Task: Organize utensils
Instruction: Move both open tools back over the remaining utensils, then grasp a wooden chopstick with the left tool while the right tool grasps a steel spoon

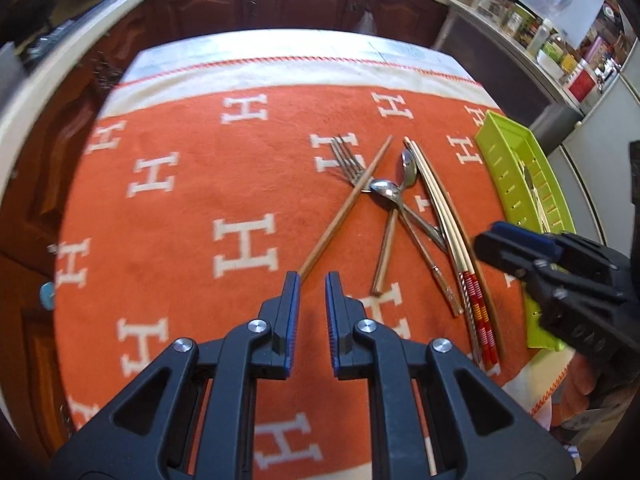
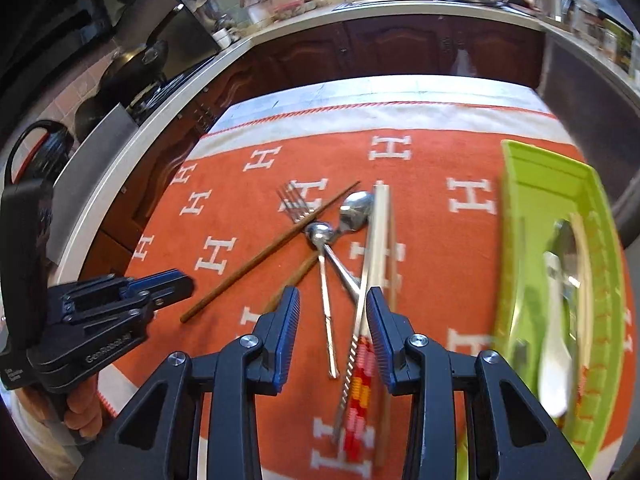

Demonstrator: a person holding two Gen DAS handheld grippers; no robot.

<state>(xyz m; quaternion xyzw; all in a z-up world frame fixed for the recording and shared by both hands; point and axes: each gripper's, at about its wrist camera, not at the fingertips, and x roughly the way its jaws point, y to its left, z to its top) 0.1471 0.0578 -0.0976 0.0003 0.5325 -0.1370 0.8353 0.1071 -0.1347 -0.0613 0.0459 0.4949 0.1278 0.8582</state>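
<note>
Jaws parted, empty, left gripper [image 1: 313,280], right gripper [image 2: 333,294]

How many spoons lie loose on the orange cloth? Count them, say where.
2. One spoon has its bowl beside the pale chopsticks; the other spoon lies just left, by the fork. The green tray may hold more.

green tray [image 2: 520,208] motion-blurred, its contents indistinct, near end cut off by frame
</note>
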